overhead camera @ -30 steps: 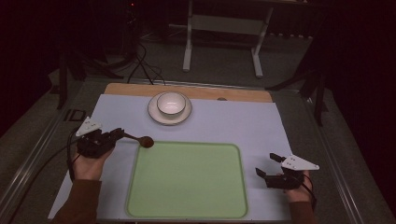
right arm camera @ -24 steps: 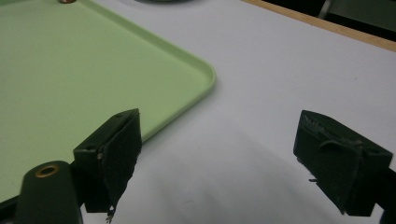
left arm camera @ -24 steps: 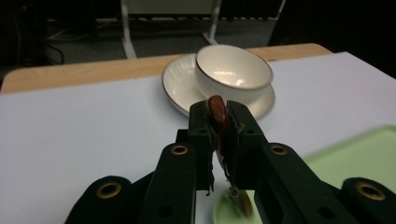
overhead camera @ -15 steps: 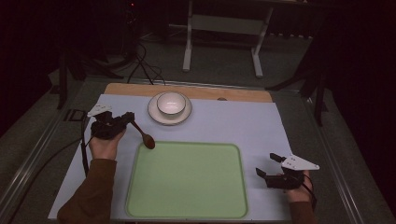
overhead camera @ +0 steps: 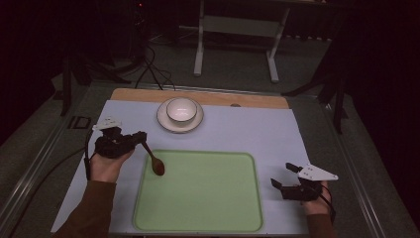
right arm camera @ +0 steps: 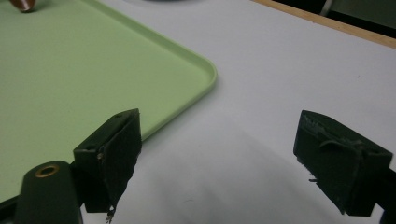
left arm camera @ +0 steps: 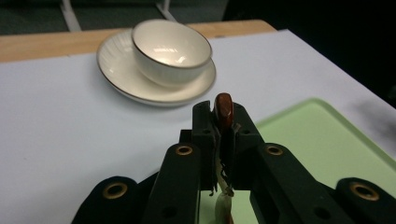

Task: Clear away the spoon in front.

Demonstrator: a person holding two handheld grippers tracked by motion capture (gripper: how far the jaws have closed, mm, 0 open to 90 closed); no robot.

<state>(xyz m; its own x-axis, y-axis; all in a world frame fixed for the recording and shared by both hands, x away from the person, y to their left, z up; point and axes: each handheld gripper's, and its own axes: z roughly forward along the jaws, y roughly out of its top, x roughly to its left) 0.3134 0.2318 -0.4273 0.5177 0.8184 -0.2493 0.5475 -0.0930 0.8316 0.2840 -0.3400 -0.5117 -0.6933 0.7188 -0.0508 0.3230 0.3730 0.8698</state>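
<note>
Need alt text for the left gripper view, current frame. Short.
The left gripper is shut on a brown wooden spoon, its handle end poking up between the black jaws. Beyond it a white bowl sits on a saucer on the white table cover; a green tray lies at right.

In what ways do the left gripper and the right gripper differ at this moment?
The left gripper is shut on a brown spoon; the right gripper is open and holds nothing. The left one is at the green tray's left edge, with the spoon's bowl over the tray; the right one is right of the tray. Both are black, each in one hand.
</note>
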